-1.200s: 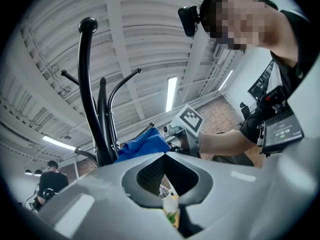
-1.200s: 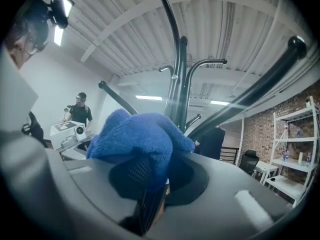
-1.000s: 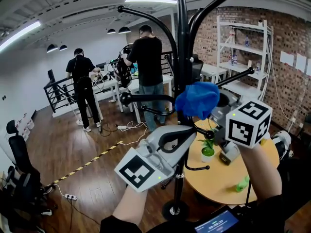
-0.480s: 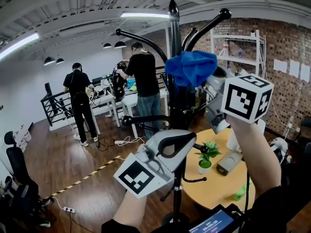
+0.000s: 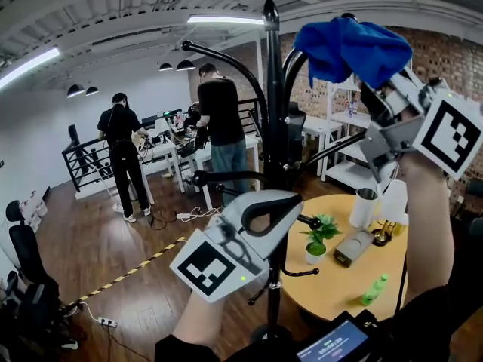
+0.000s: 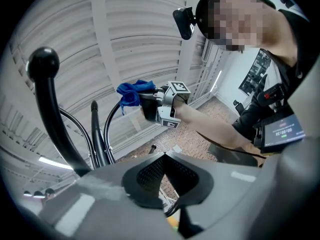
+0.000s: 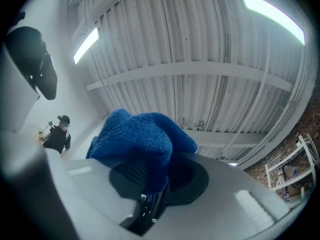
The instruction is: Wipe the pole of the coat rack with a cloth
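The cloth (image 7: 137,139) apparently covers the right tongs' (image 7: 151,178) tips.

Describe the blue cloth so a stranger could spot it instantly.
Start at the tall black coat rack standing in the middle of the head view. Just right of its top, the right gripper holds up a bunched cloth. It is the only bright blue, soft thing there; everything around it is black rack or grey gripper.

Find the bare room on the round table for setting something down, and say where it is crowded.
The round table is bare along its near edge, between the potted plant and the green bottle. The far right is crowded: cup, grey box and a white object sit close together.
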Demonstrator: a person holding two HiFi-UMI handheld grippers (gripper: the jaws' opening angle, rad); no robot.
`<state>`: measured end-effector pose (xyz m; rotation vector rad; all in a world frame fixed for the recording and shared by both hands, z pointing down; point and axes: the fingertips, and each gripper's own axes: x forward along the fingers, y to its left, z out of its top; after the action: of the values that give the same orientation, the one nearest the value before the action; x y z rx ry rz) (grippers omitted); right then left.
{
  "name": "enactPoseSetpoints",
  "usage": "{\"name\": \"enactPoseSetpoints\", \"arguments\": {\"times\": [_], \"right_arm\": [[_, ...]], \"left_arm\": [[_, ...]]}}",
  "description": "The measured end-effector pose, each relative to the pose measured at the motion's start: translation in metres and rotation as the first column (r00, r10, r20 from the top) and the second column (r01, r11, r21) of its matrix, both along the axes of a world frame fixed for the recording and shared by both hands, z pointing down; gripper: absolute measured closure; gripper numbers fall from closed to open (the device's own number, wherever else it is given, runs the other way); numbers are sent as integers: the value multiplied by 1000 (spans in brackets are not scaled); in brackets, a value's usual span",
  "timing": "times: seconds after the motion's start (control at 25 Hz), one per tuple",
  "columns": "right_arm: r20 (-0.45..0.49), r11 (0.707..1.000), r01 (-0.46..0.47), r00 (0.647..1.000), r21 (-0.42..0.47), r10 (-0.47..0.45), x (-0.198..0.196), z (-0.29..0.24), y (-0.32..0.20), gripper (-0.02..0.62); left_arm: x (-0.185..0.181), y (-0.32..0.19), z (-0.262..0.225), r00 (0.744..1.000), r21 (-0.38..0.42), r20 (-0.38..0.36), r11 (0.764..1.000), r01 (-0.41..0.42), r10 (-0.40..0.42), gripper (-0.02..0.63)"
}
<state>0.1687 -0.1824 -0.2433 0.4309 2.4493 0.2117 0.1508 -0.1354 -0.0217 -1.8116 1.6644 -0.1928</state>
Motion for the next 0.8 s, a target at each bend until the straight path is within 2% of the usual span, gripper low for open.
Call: {"name": "enactPoseSetpoints", "arguments": {"times": [0.08,0.16,0.28,0.36,0.48,0.56,0.6,0.64,0.72,0.76,0.8], "right_arm": [[19,1000,6,1000,14,-6,4,-3,10,541],[0,1000,-13,1000,2,13,-4,4,9,541],[-117,996,-82,990,-30,78,-33,42,-6,541],[-200,992,-125,972,11,124,-51,79,-9,541],[-313,992,-109,942,69,125,-68,148,-1,541],[-387,994,-91,915,67,110,-73,200,5,541],[-408,997,-77,910,24,80,-72,222,5,541],[-409,996,-58,912,-63,27,-69,237,2,540],[-374,962,-21,923,-272,-85,-60,251,-15,541],[-359,942,-18,927,-336,-110,-57,256,-24,541],[-357,931,-30,928,-363,-110,-54,263,-31,541]], "left_arm": [[1,2,1,1000,-1,-5,1000,-2,2,601],[2,3,5,1000,-5,-13,1000,-3,3,601],[3,9,14,999,-12,-52,1000,-5,4,601],[1,19,22,996,-15,-93,1000,9,-10,601],[-6,36,41,988,-31,-152,999,26,-31,601],[-6,48,61,982,-35,-186,999,21,-27,601],[-6,55,74,978,-40,-206,999,21,-29,601],[-8,61,89,973,-50,-229,998,28,-38,601],[-14,70,113,962,-70,-268,997,37,-54,601],[-17,74,122,958,-77,-282,996,34,-54,601],[-19,77,130,953,-82,-297,996,30,-53,601]]}}
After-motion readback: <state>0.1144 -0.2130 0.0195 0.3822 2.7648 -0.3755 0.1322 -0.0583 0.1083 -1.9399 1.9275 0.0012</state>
